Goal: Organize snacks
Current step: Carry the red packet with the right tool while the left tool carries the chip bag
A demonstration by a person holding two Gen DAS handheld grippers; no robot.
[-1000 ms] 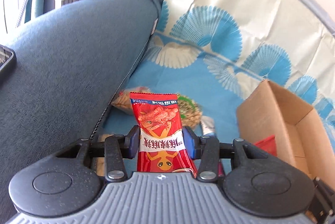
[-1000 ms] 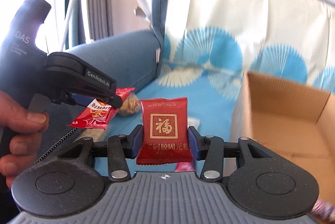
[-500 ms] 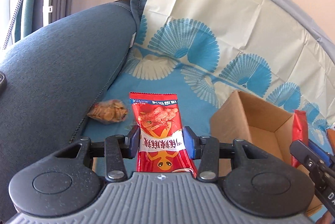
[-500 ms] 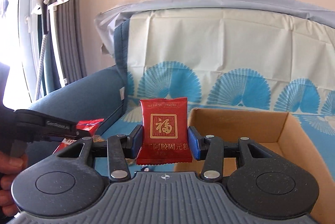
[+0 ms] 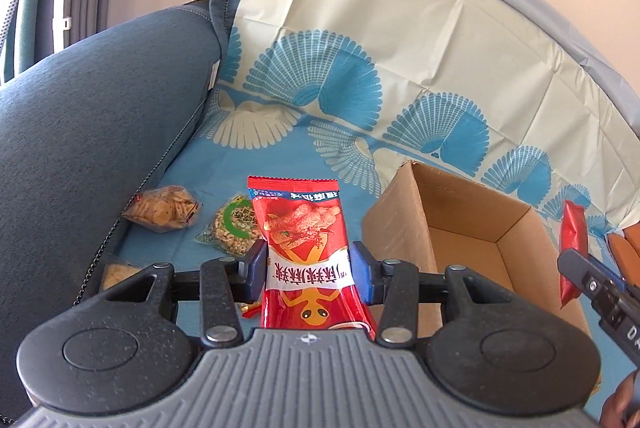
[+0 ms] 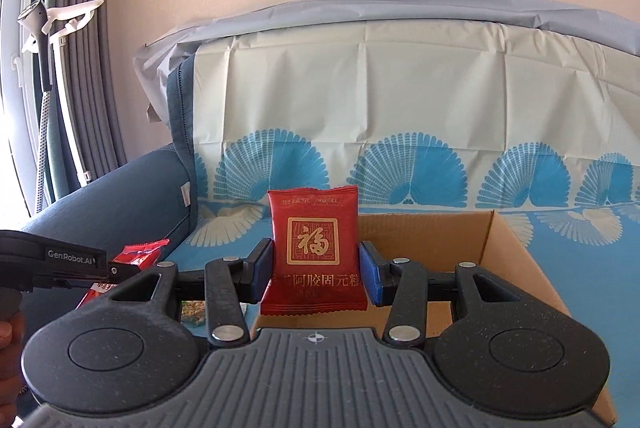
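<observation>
The sofa (image 5: 80,132), blue-grey with a fan-patterned blue and cream cover (image 5: 360,76) spread over its seat and back, fills both views; half a second ago the left wrist view sat a little nearer the armrest, and the right wrist view has hardly changed, with the back of the sofa level ahead as before. The open cardboard box (image 5: 472,224) stands on the covered seat, and in the left wrist view it has slid slightly rightward and shows more of its bare inside than it did. The left gripper (image 5: 308,264) stays clamped on a tall red snack packet (image 5: 304,248), its blue pads pressing the packet's two sides, held upright in front of the box's left wall and above the seat. The right gripper (image 6: 314,270) likewise keeps its pinch on a smaller dark red packet (image 6: 314,248) with a gold square emblem, upright just in front of the box (image 6: 500,260), at its near left corner. On the seat by the armrest lie a clear bag of orange crackers (image 5: 162,208) and, newly in view beside it, a round green-labelled snack (image 5: 234,228), which the tall packet hid a moment ago.
</observation>
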